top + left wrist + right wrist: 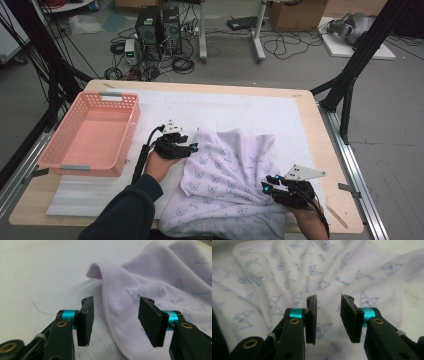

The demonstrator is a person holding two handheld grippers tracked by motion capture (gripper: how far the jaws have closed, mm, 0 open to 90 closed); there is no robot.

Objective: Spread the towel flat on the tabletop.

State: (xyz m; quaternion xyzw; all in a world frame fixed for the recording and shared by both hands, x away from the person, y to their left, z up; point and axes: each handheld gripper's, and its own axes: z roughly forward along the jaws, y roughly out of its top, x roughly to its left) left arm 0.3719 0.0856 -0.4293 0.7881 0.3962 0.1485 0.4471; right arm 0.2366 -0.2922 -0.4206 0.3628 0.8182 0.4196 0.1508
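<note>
A pale lilac cloth (235,170) printed with small blue cat faces lies rumpled on the white mat (240,107), its near end hanging over the table's front edge. My left gripper (192,148) sits at the cloth's left edge, open. In the left gripper view the hemmed edge of the cloth (150,285) lies beyond the gap of my left gripper (116,315), and the pads touch nothing. My right gripper (267,186) hovers at the cloth's right side, open. In the right gripper view my right gripper (328,306) has the folds of the cloth (287,272) behind empty jaws.
A pink plastic basket (60,160), empty, stands on the table's left part. Bare white mat stretches behind the cloth toward the far edge. The wooden table (320,140) ends close to the right of my right hand. Black frame legs and cables stand on the floor beyond.
</note>
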